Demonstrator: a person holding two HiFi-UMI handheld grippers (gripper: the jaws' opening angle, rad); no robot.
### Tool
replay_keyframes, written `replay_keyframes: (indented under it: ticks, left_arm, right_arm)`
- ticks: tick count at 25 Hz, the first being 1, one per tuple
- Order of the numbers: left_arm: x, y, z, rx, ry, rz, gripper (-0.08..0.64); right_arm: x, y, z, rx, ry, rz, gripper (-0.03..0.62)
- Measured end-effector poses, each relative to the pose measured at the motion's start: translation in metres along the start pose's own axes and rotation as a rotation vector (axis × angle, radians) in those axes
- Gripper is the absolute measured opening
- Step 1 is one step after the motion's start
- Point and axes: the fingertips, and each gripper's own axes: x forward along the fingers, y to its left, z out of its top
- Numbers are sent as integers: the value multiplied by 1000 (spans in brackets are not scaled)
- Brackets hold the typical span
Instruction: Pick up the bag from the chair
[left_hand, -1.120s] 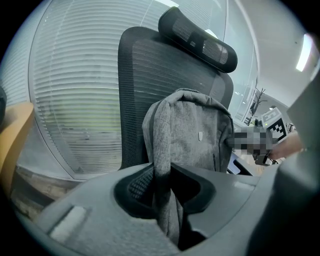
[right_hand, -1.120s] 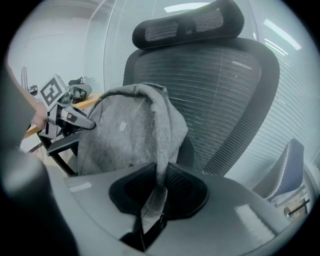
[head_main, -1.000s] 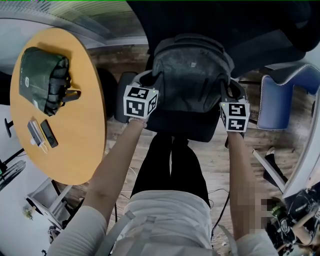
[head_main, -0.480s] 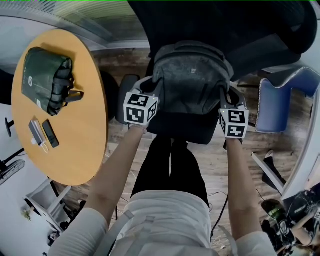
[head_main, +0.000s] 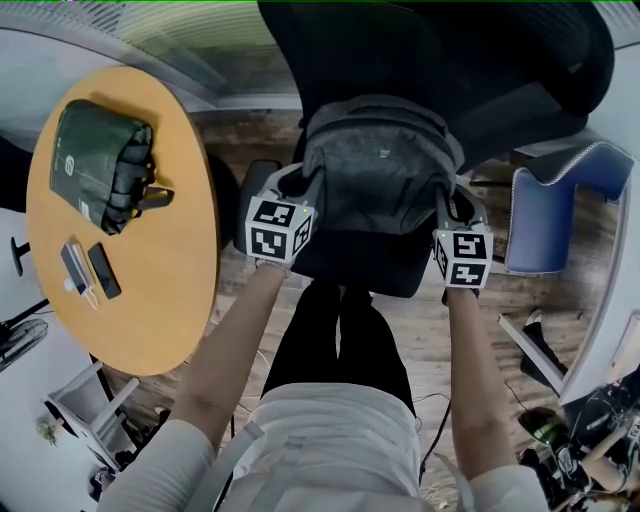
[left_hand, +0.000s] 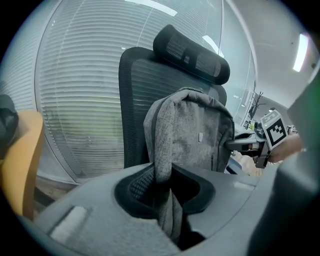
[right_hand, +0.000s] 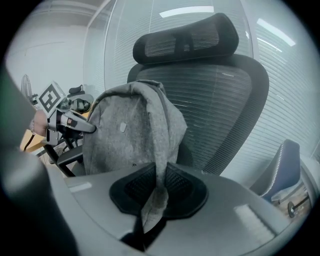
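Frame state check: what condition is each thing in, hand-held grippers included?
grey bag: upright against the chair back, clamped at both sides.
left hand-held gripper: shut on the grey bag's fabric.
right hand-held gripper: shut on the grey bag's fabric.
green bag: lying on the round table, untouched.
phone: lying flat, screen dark.

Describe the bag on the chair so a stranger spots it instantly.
Find the black mesh office chair beside the round wooden table. At its backrest is a grey fabric backpack, pinched at its sides by the left gripper and the right gripper. Unlike the dark green bag lying on the table, it is grey and upright.
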Motion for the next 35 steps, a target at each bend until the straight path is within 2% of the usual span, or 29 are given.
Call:
replay_keyframes:
  ticks: [10, 21, 35]
  left_arm:
    - [-24, -8, 25, 26, -42, 1, 64]
    - [-59, -35, 65, 57, -95, 0, 64]
    - [-115, -67, 98, 85, -135, 7, 64]
  right_arm:
    - [-25, 1, 24, 5, -44, -14, 49]
    - [-71, -9, 57, -4, -107, -36, 49]
    - [-133, -5, 87, -12, -165, -54, 49]
